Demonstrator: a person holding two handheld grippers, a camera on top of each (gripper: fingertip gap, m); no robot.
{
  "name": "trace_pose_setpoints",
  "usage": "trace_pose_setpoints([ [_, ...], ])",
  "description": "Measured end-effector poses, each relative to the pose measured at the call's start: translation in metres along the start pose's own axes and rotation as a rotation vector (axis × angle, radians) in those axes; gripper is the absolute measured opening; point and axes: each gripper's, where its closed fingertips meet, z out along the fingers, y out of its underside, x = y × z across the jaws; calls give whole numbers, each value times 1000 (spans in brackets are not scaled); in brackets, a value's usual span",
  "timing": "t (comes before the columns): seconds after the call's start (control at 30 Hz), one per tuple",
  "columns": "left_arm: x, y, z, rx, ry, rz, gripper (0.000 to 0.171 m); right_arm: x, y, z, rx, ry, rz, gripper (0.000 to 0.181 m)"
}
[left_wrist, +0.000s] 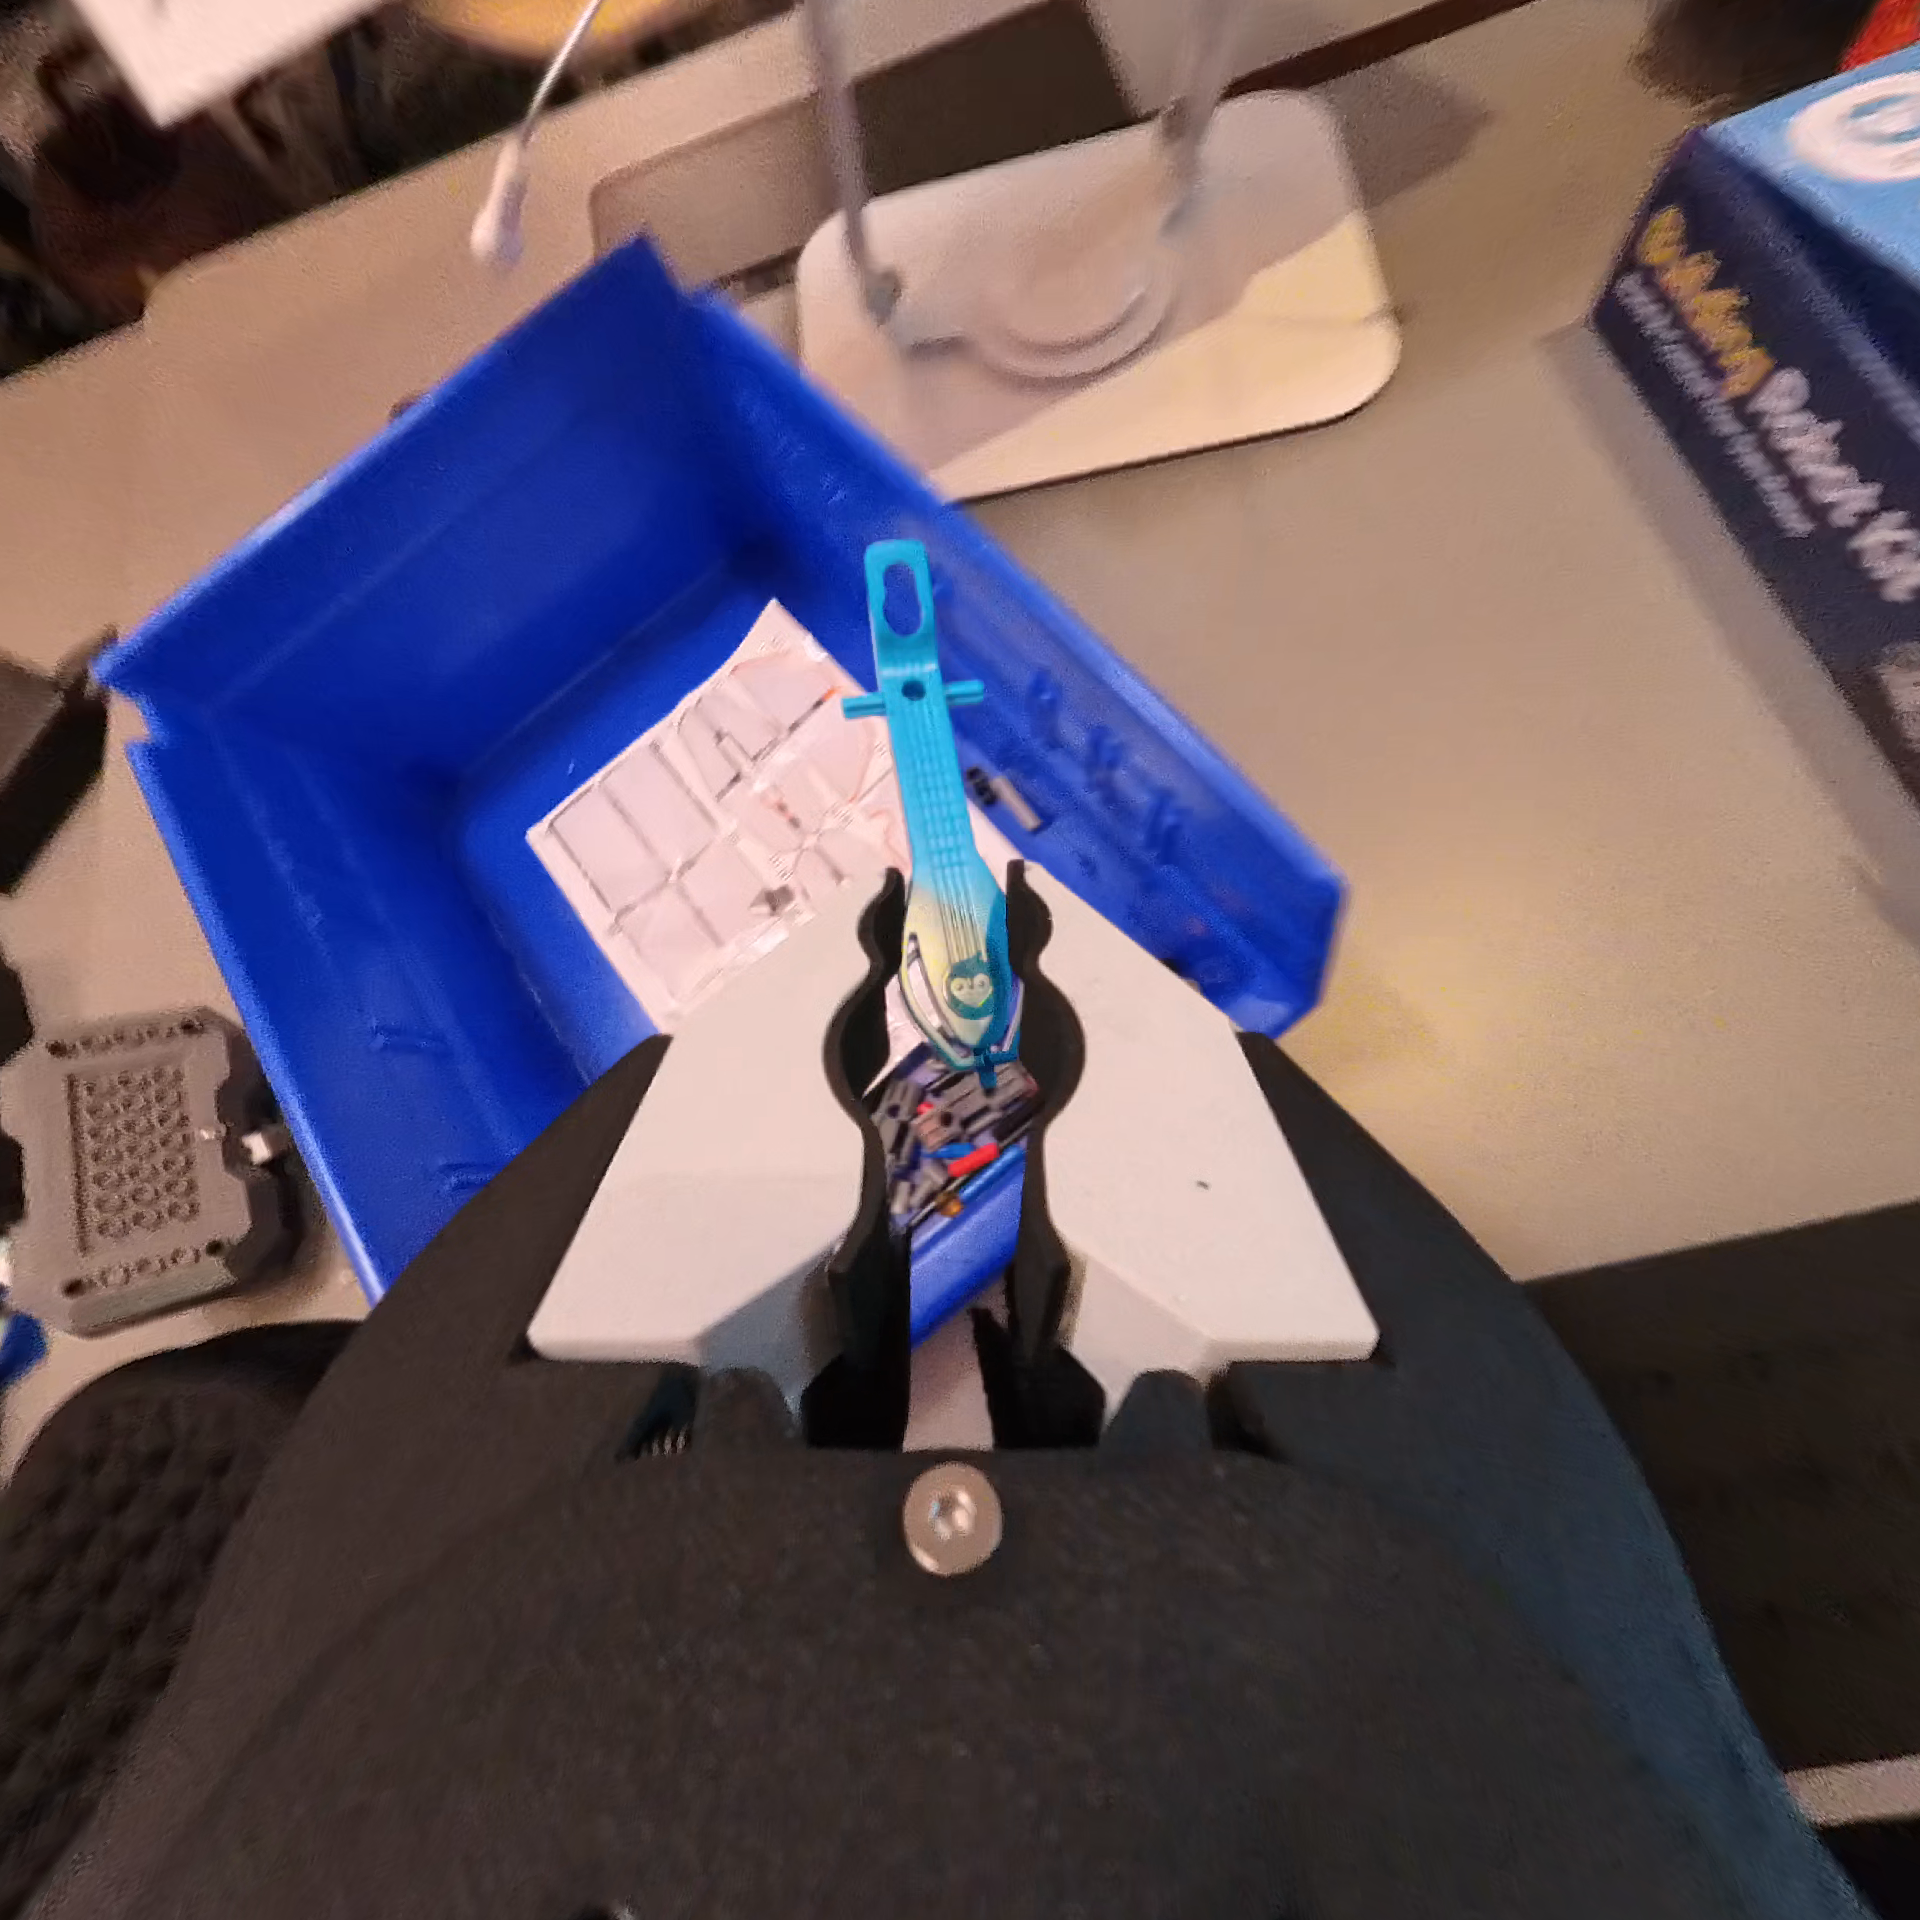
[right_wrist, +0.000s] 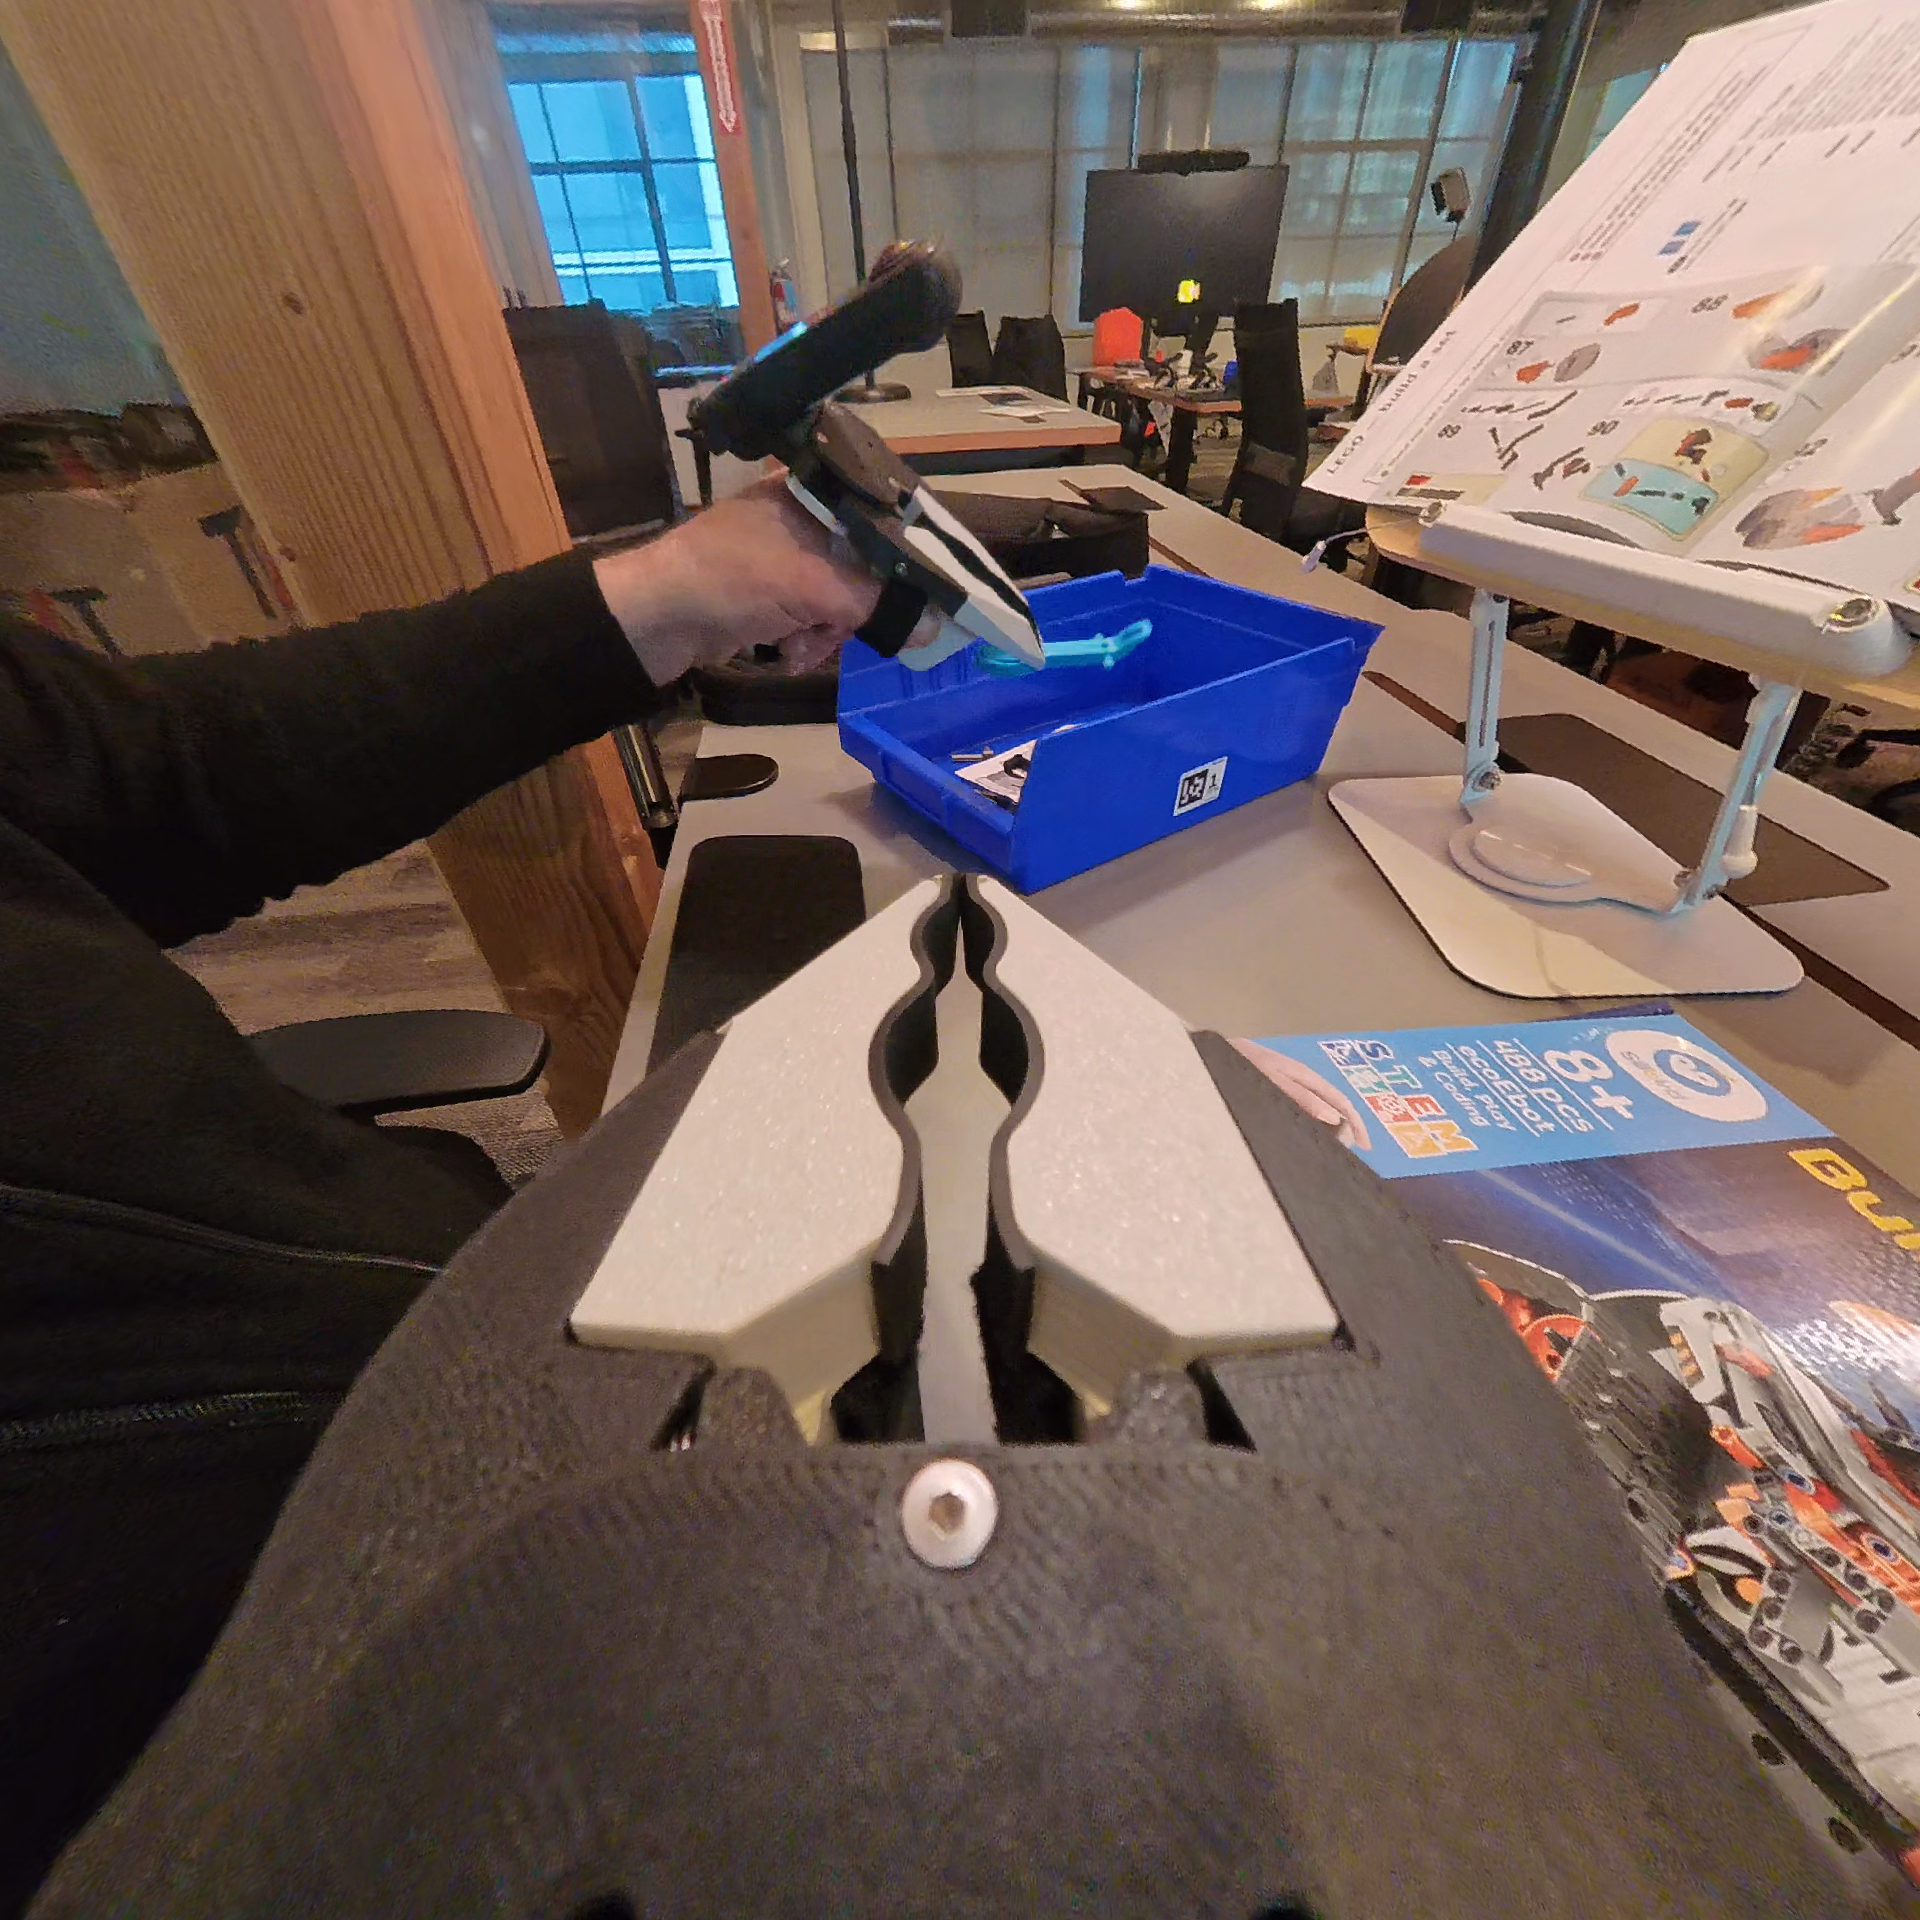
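The left tongs (left_wrist: 951, 894) pinch the wide end of a thin teal plastic tool (left_wrist: 928, 800). The tool sticks out past the tips, and its far end has a keyhole-shaped hole. It hangs in the air over the blue bin (left_wrist: 436, 665), which sits on the grey bench (left_wrist: 1455, 831). In the bin lies a white sheet with a grid of squares (left_wrist: 707, 831) and a small dark pin (left_wrist: 1003, 795) by the wall. More small pieces show through the gap between the fingers, but they are too small to tell apart.

From the right wrist view, a hand (right_wrist: 727, 592) in a black sleeve (right_wrist: 343, 748) holds those left tongs (right_wrist: 1023, 649) over the bin (right_wrist: 1101, 800), which bears a small square sticker on its front. The right tongs (right_wrist: 961, 894) are pressed together with nothing in them, low over the bench, near the bin. Beside them lies a picture box (right_wrist: 1621, 1247) with a robot vehicle on it. A white stand (right_wrist: 1558, 862) holds up an open instruction booklet (right_wrist: 1683, 343)
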Motion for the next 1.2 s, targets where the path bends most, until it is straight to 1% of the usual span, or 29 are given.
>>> trace_pose_setpoints([
  [0.03,-8,4,5,22,14,-44,17,1,2,1,-7,5,-3,0],
  [0.07,-13,8,8,35,37,-81,27,3,5,3,-20,7,-4,0],
  [0.1,-24,15,10,18,10,-99,44,4,10,6,-38,8,0,0],
  [0.13,-36,20,8,15,-24,-97,51,6,15,9,-59,6,7,0],
  [0.2,-49,20,-5,47,-21,-126,56,8,25,14,-97,6,16,0],
  [0.27,-80,24,-22,59,-109,-142,62,9,31,17,-118,13,9,1],
  [0.3,-97,29,-29,57,-145,-154,62,8,32,17,-121,15,1,1],
  [0.37,-122,53,-33,-15,-174,-200,68,8,32,17,-125,24,-12,0],
  [0.43,-123,73,-28,-43,-100,-282,61,8,31,17,-123,29,-17,0],
  [0.47,-122,85,-24,-67,-79,-312,61,8,31,16,-122,33,-20,0],
  [0.5,-120,94,-21,-81,-71,-320,56,9,31,16,-123,36,-22,0],
  [0.57,-109,105,-14,-87,-14,-351,44,9,33,15,-129,36,-24,0],
  [0.63,-98,110,-7,-81,47,-382,18,8,34,15,-135,38,-29,0],
  [0.67,-98,111,-5,-71,40,-391,17,7,34,14,-135,38,-33,0],
  [0.73,-100,110,-6,-46,26,-412,13,6,34,12,-130,39,-39,0],
  [0.8,-106,112,-9,-45,-33,-397,5,5,33,9,-127,40,-42,0],
  [0.83,-105,110,-12,-34,-31,-407,3,5,33,8,-126,41,-45,0],
  [0.9,-100,102,-21,3,8,-445,3,4,32,7,-124,42,-49,0],
  [1.0,-95,92,-32,29,28,-470,3,0,31,5,-126,40,-60,0],
  [1.1,-92,88,-36,0,44,-485,3,-6,28,4,-121,31,-76,0],
  [1.2,-98,79,-40,-13,74,-524,3,-8,26,1,-118,31,-80,0],
])
